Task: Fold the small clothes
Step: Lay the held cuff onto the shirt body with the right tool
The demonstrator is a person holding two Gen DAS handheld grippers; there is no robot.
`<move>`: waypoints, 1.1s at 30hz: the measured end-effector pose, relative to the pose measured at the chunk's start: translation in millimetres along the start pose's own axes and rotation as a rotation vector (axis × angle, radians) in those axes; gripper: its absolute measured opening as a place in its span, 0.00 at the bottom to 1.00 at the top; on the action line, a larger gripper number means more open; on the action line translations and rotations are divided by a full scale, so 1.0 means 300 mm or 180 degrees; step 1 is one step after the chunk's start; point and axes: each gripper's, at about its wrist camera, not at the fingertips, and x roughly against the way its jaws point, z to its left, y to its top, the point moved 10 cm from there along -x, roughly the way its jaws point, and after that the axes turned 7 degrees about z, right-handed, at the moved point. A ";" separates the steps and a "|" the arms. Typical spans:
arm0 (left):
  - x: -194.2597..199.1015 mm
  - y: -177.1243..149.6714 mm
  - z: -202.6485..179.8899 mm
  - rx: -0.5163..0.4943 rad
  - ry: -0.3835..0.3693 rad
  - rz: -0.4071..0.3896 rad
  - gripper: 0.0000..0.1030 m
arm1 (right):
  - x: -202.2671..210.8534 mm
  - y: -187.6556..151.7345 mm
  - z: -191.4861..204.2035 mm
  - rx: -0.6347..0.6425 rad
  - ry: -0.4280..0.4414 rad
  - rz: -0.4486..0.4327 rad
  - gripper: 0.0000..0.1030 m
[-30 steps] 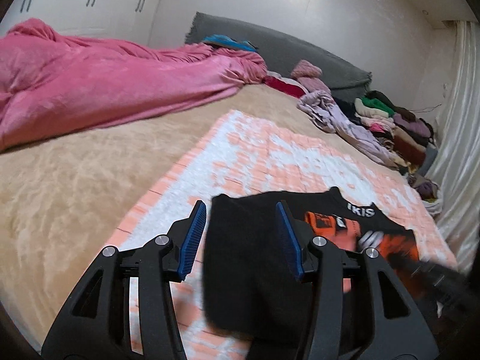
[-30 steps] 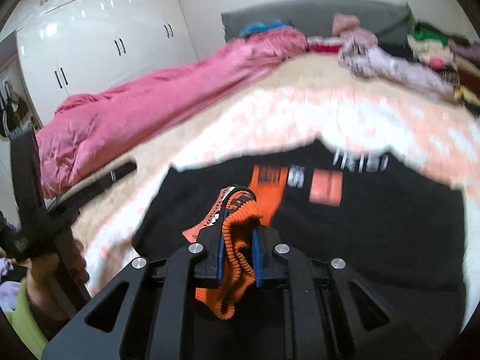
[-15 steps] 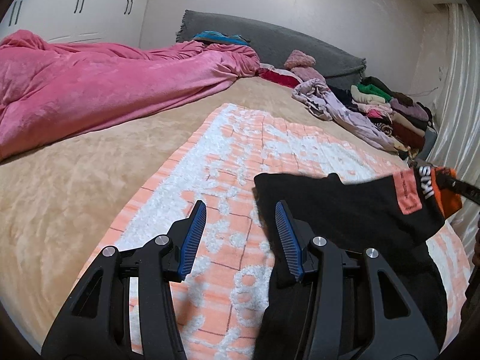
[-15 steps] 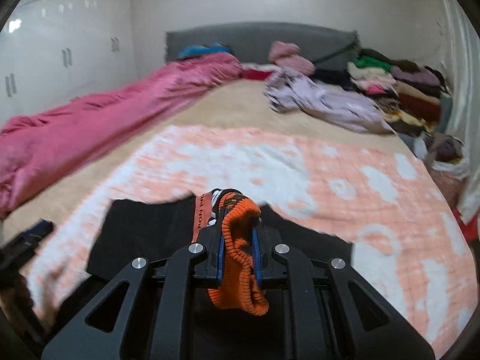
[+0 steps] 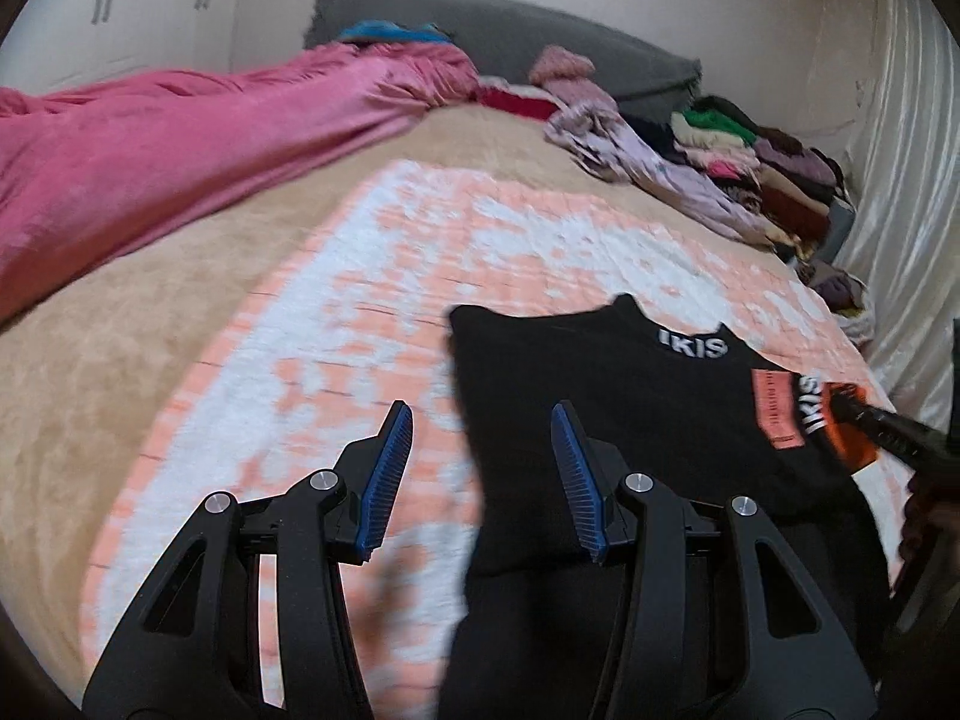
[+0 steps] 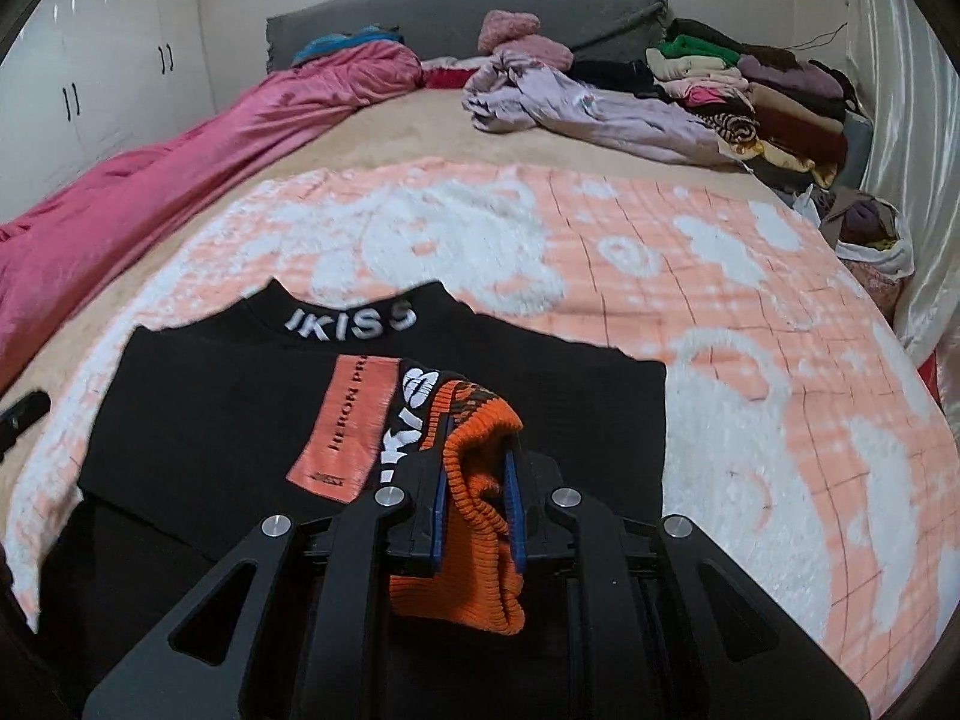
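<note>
1. Black knit with orange trim: the sweater lies on the peach-and-white blanket spread over the bed, collar lettering toward the headboard, so its long axis runs from me toward the headboard.
2. The orange cuff of one sleeve is folded across the chest, beside the orange chest patch.
3. My right tool is clamped on that cuff, jaws nearly together on the ribbing.
4. My left tool hangs with jaws spread wide, holding nothing; the sweater's left edge lies between the pads, the body under the right-hand one.
5. Judgement: the right tool is nearer the work; the sleeve must be laid down across the body before release.
6. Outward: pink duvet to the left, loose clothes pile near the headboard.
</note>
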 end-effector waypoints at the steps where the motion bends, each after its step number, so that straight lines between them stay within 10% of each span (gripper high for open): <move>1: -0.024 0.009 -0.038 -0.0061 -0.0003 0.0064 0.39 | -0.005 -0.005 0.002 0.0004 -0.0010 0.0019 0.14; 12: -0.272 -0.062 -0.128 -0.0277 0.0025 0.0622 0.39 | -0.082 -0.041 -0.070 0.0191 -0.0392 0.0187 0.17; 33: -0.079 -0.019 -0.122 -0.0462 0.0025 0.0132 0.39 | 0.095 -0.090 0.045 0.0363 -0.0104 -0.0115 0.28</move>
